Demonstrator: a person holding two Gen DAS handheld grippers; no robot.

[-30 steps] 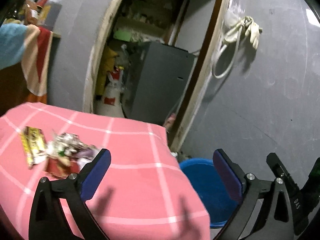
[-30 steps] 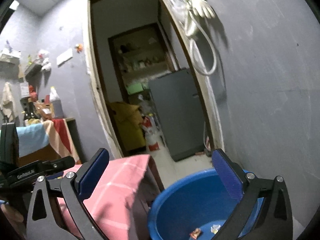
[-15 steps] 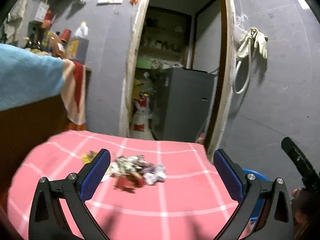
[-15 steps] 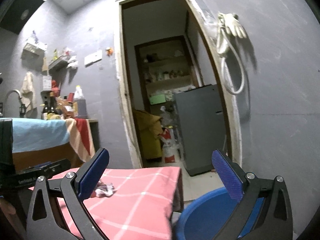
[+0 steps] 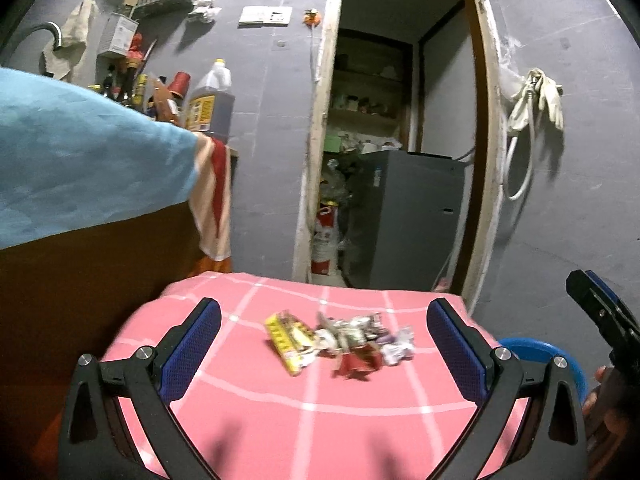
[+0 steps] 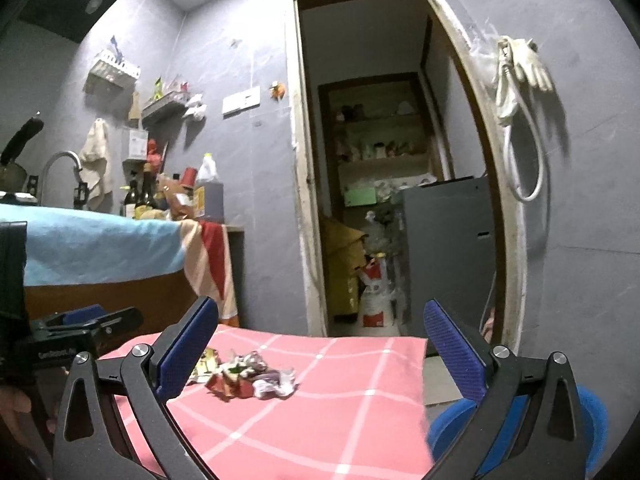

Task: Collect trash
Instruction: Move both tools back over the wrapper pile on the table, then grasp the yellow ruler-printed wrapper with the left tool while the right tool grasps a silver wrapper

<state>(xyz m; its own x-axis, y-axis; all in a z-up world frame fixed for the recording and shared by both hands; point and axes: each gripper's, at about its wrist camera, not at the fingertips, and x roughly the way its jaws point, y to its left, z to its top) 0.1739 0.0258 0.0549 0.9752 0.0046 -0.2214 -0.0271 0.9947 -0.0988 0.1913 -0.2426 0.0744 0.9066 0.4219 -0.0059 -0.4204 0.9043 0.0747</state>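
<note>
A small heap of crumpled wrappers point(image 5: 352, 340) lies on the pink checked tablecloth point(image 5: 304, 412); a yellow packet point(image 5: 289, 339) sits at its left end. My left gripper point(image 5: 324, 344) hangs open above the cloth, with the heap a little beyond its fingertips. From the right wrist view the same wrappers point(image 6: 248, 376) lie ahead and to the left of my right gripper point(image 6: 320, 352), which is open and empty. A blue basin point(image 6: 588, 412) stands low beside the table's right edge, partly hidden behind the right finger; its rim point(image 5: 540, 354) shows in the left wrist view.
A counter draped in a light blue cloth point(image 5: 80, 164) and a striped towel point(image 5: 214, 196) stands to the left, with bottles point(image 6: 144, 196) on it. Behind the table an open doorway point(image 5: 396, 152) holds a grey cabinet point(image 5: 416, 216). A hose and gloves point(image 6: 520, 76) hang on the right wall.
Both grippers swung up and left from the blue basin toward the table. The wrapper heap now lies centred between the left fingers, and it has come into the right wrist view.
</note>
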